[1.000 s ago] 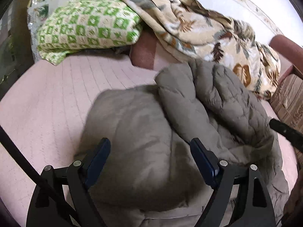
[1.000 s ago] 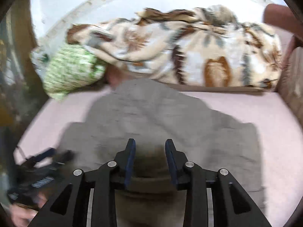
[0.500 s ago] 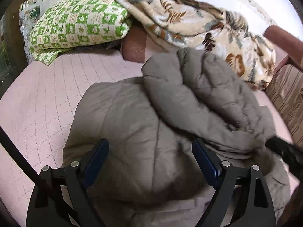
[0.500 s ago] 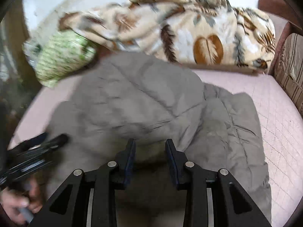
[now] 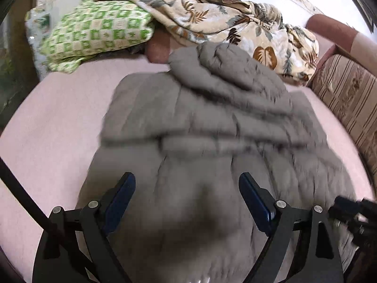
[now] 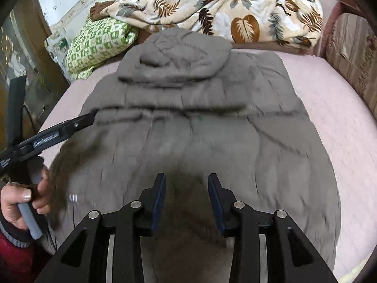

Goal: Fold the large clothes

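A grey quilted hooded jacket [image 5: 212,122] lies on the pink bed, hood toward the far side; it also shows in the right wrist view [image 6: 200,118]. My left gripper [image 5: 187,188] hangs over the jacket's near part with its jaws wide apart and nothing between them. In the right wrist view the left gripper's fingers [image 6: 77,123] reach the jacket's left edge. My right gripper [image 6: 186,188] is above the jacket's near middle with its jaws partly apart, and nothing is clamped between them. The right gripper's tip [image 5: 348,208] shows at the right in the left wrist view.
A leaf-print blanket [image 6: 223,9] and a green checked pillow [image 6: 99,42] lie at the far side of the pink bed cover [image 6: 334,108]. A striped cushion [image 5: 348,94] and a brown armrest stand on the right. Dark furniture stands at the left.
The raised, bunched part of the jacket has come down and the jacket now lies flatter and spread out. Both grippers have pulled back toward the near edge. The jaws kept their openings.
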